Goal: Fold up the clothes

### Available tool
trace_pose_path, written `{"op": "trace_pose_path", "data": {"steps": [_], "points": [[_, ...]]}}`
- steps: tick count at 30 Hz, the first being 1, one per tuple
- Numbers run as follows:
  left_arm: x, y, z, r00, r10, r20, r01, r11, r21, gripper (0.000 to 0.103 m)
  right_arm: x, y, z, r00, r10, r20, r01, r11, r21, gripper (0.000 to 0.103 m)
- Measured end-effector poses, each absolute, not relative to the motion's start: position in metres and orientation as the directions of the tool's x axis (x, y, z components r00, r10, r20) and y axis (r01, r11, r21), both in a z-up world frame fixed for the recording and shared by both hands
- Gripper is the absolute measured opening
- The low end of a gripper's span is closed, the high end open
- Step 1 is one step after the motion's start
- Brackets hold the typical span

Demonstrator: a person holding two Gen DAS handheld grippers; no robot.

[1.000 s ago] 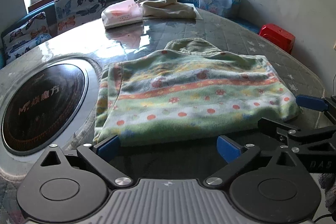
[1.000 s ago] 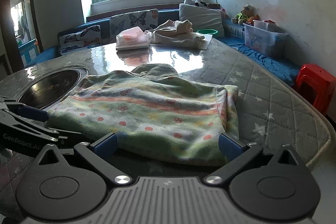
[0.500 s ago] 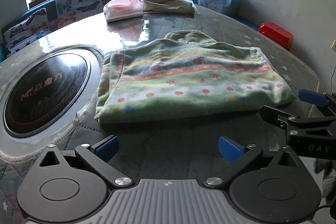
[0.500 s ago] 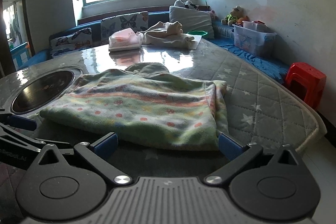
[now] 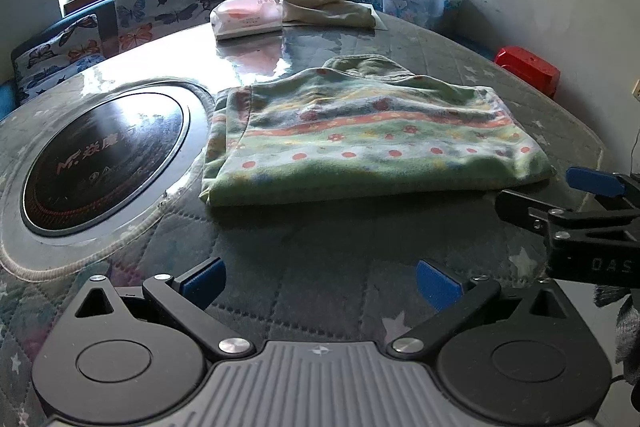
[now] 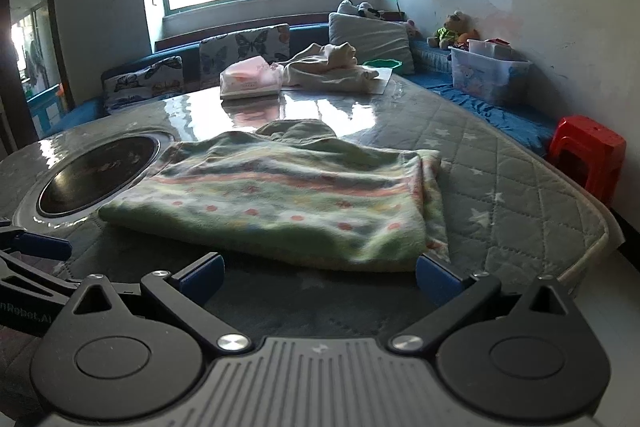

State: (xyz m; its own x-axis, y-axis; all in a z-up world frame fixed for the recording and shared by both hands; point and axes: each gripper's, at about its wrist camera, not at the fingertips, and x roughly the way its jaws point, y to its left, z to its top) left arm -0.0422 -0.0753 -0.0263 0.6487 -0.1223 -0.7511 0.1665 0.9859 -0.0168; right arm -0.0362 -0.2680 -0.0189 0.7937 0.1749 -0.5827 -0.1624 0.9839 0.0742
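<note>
A green fleece garment with orange stripes and red dots (image 5: pixel 368 135) lies folded flat on the quilted round table (image 5: pixel 320 267); it also shows in the right wrist view (image 6: pixel 288 199). My left gripper (image 5: pixel 320 285) is open and empty, held back from the garment's near edge. My right gripper (image 6: pixel 318 277) is open and empty, its fingertips close to the garment's near edge. The right gripper shows at the right of the left wrist view (image 5: pixel 580 203), and the left gripper at the left edge of the right wrist view (image 6: pixel 28 259).
A round black glass cooktop (image 5: pixel 104 155) is set in the table left of the garment. A tissue pack (image 5: pixel 248 15) and a beige garment (image 5: pixel 324 7) lie at the far side. A red stool (image 6: pixel 586 155) and a plastic bin (image 6: pixel 488 71) stand beyond the right edge.
Both grippers have drawn back from the garment's near edge and stayed open. The garment lies where it was, and more bare table shows in front of it.
</note>
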Motion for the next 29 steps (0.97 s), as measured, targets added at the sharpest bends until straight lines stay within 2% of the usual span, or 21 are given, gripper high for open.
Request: {"op": "trace_pose_path", "data": {"steps": [6, 9, 29], "points": [[-0.051, -0.074, -0.026, 0.652, -0.12, -0.749, 0.167, 0.986, -0.012, 0.103, -0.043, -0.267, -0.015, 0.795, 0.209, -0.569, -0.179, 0.978, 0.109, 0.103], [-0.055, -0.075, -0.026, 0.656, -0.118, -0.746, 0.165, 0.986, -0.01, 0.103, -0.041, -0.269, -0.016, 0.773, 0.211, -0.599, -0.161, 0.978, 0.135, 0.103], [-0.066, -0.075, -0.022, 0.675, -0.105, -0.73, 0.155, 0.988, 0.001, 0.103, -0.055, -0.261, -0.015, 0.803, 0.185, -0.567, -0.173, 0.982, 0.075, 0.103]]}}
